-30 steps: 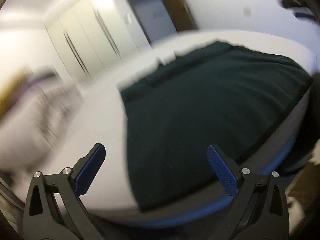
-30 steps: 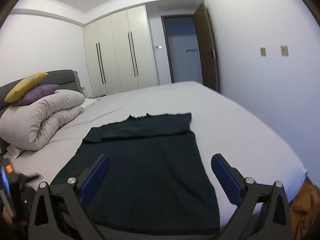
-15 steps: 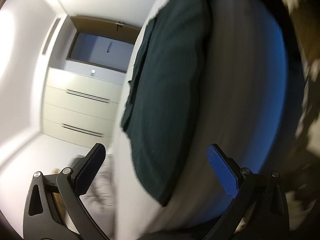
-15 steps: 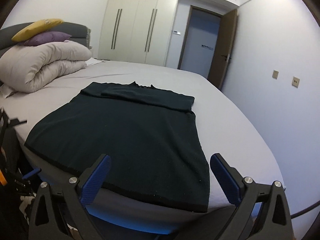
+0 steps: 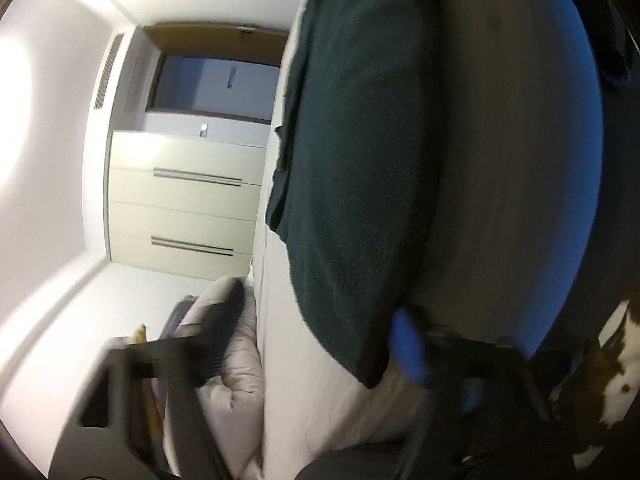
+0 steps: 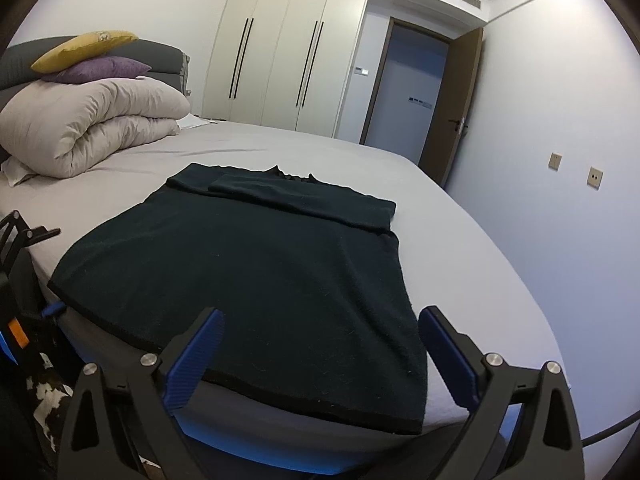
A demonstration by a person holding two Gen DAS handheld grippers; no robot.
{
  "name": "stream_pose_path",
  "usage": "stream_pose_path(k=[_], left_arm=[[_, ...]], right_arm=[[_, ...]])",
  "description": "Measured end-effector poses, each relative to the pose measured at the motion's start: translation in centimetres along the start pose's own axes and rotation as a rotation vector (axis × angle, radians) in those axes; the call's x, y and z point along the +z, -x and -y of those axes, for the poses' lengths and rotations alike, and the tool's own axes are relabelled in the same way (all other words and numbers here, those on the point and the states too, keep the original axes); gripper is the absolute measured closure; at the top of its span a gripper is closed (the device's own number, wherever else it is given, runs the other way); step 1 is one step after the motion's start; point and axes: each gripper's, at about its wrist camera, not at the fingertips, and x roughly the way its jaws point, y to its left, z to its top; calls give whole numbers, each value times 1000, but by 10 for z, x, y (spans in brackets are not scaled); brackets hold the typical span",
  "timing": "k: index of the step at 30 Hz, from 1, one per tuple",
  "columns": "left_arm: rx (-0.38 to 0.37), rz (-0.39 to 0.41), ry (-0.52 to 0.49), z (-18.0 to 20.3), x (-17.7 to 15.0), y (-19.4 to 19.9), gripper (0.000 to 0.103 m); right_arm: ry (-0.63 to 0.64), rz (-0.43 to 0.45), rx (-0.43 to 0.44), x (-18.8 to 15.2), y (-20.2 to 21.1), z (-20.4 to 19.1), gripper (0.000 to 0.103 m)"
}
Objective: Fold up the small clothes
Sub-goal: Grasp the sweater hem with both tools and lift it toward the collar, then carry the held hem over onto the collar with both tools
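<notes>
garment: dark sweater (image 6: 256, 276) lying flat on bed (image 6: 472, 248), hem at near edge for folding | left gripper (image 5: 316, 344): rolled sideways, fingers closing around near-left hem corner, grip unclear | right gripper (image 6: 320, 352): fingers spread, hovering over near-right hem

Bedroom seen rolled on its side and smeared by blur. Dark green garment (image 5: 360, 160) spread flat on a pale grey bed (image 5: 500, 180), one corner hanging at the mattress edge. Left tool (image 5: 316, 344) at that corner, jaws just closing, blue pad (image 5: 408, 348) against the hem, other finger (image 5: 216, 344) a dark blur; actual pinch on cloth unclear. Rolled cream duvet (image 5: 240, 360) beside it. Cream wardrobe (image 5: 180, 204) and open door (image 5: 216, 84) behind.
</notes>
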Motion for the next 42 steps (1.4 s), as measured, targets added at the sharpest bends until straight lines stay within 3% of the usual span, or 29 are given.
stream_pose_path(k=[1, 4, 8, 10, 12, 14, 20, 26, 31, 34, 38, 42], left_arm=[[-3, -7, 29, -7, 1, 0, 74], [-31, -4, 121, -27, 3, 2, 75], [-59, -9, 150, -37, 3, 7, 78], [-86, -10, 175, -45, 5, 4, 91], [-115, -2, 231, -62, -4, -4, 98], [-133, 8, 293, -78, -8, -8, 99], [-137, 23, 404, -124, -5, -12, 99], [-137, 43, 435, -152, 0, -16, 99], [-151, 30, 454, -147, -7, -18, 99], [-161, 21, 460, -141, -10, -22, 99], [-169, 16, 463, -129, -12, -24, 99], [-173, 6, 468, -123, -16, -25, 99]], right_arm=[[11, 0, -5, 0, 0, 0, 3], [75, 0, -20, -3, 2, -4, 5], [234, -20, -51, -15, 4, -12, 10], [325, -48, -84, -25, 2, -14, 13], [406, -85, -113, -35, -2, -17, 20], [455, -117, -122, -43, -7, -19, 25], [605, -175, -144, -63, -22, -32, 26], [745, -201, -213, -76, -41, -44, 30], [896, -229, -275, -92, -56, -49, 36], [898, -250, -293, -93, -58, -42, 45], [898, -280, -303, -95, -61, -34, 70], [896, -280, -312, -95, -56, -31, 85]])
